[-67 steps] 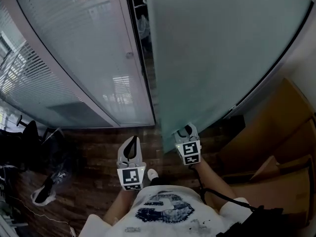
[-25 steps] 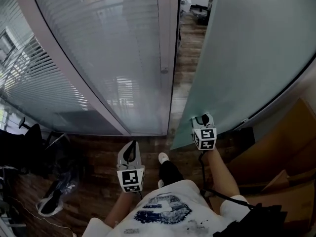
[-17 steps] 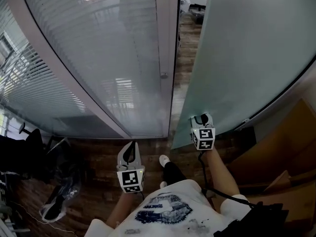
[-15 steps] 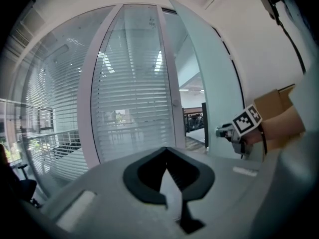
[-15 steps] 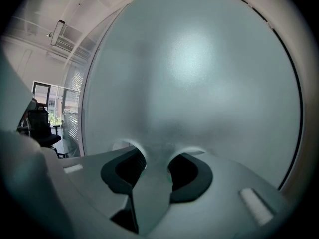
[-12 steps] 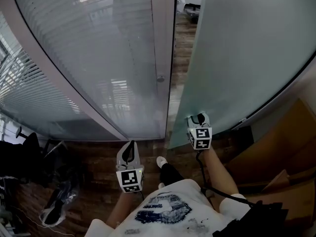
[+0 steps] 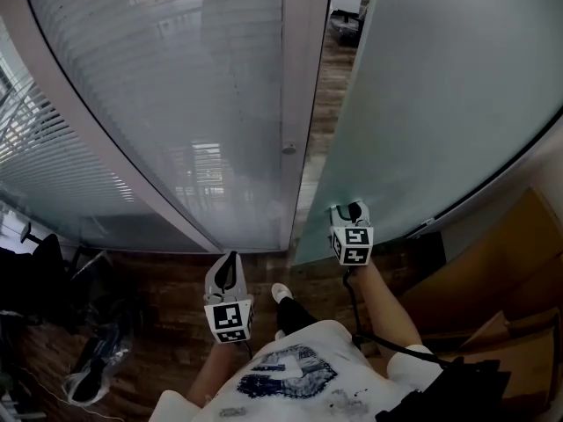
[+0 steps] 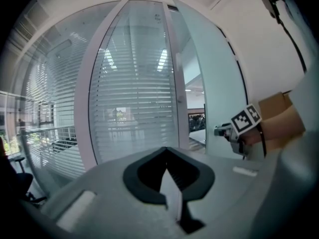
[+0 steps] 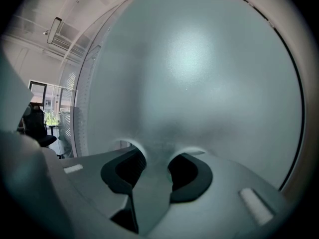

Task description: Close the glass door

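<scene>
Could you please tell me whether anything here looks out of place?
Only the frosted glass door stands out: it is ajar, with a gap between its edge and the frame. The right tongs clamp that edge. Nothing looks damaged.

Frosted pale-green glass door (image 7: 440, 104), white-slatted blinds (image 7: 158, 86), brown wood-grain floor (image 7: 167, 280)

Dim daylight through blinds (image 7: 158, 86), glare on glass, fisheye-bent edges, dark corners

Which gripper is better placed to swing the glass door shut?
Right. The right gripper has its jaws clamped over the free edge of the glass door, and a gap shows between that edge and the door frame. The left gripper is shut, empty, and apart from the door.
</scene>
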